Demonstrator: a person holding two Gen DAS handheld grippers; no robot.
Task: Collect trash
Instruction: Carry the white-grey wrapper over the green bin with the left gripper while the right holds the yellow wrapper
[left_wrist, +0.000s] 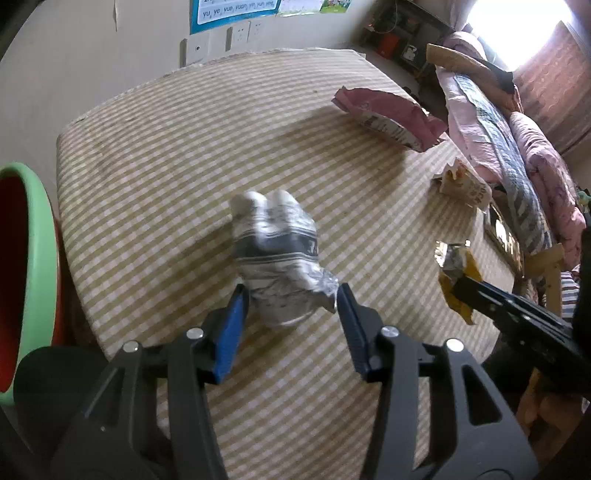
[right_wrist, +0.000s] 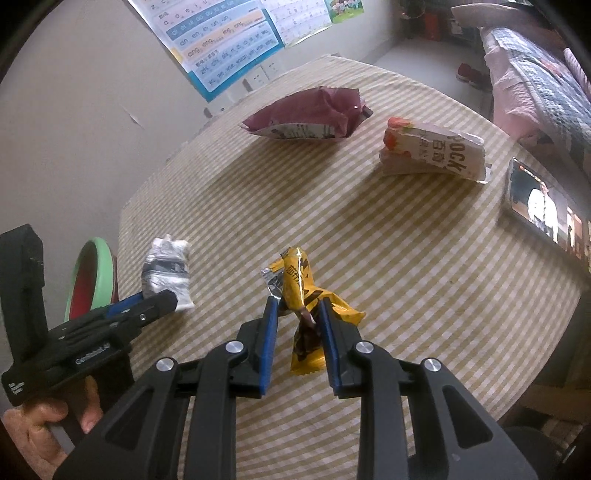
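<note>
A crumpled white and grey wrapper (left_wrist: 280, 254) lies on the checked tablecloth (left_wrist: 184, 155). My left gripper (left_wrist: 291, 291) is open, its blue pads on either side of the wrapper's near end. In the right wrist view the same wrapper (right_wrist: 166, 273) sits at the left with the left gripper (right_wrist: 147, 302) at it. My right gripper (right_wrist: 297, 306) is open around a yellow snack wrapper (right_wrist: 306, 306) that lies between the pads. In the left wrist view the yellow wrapper (left_wrist: 456, 273) is at the right gripper's tip.
A pink snack bag (right_wrist: 314, 114) and a white Pocky box (right_wrist: 432, 151) lie farther back on the table. A phone (right_wrist: 539, 206) with a lit screen lies at the right edge. A green and red bin (left_wrist: 22, 273) stands left of the table. A bed with pink bedding (left_wrist: 509, 122) is at the right.
</note>
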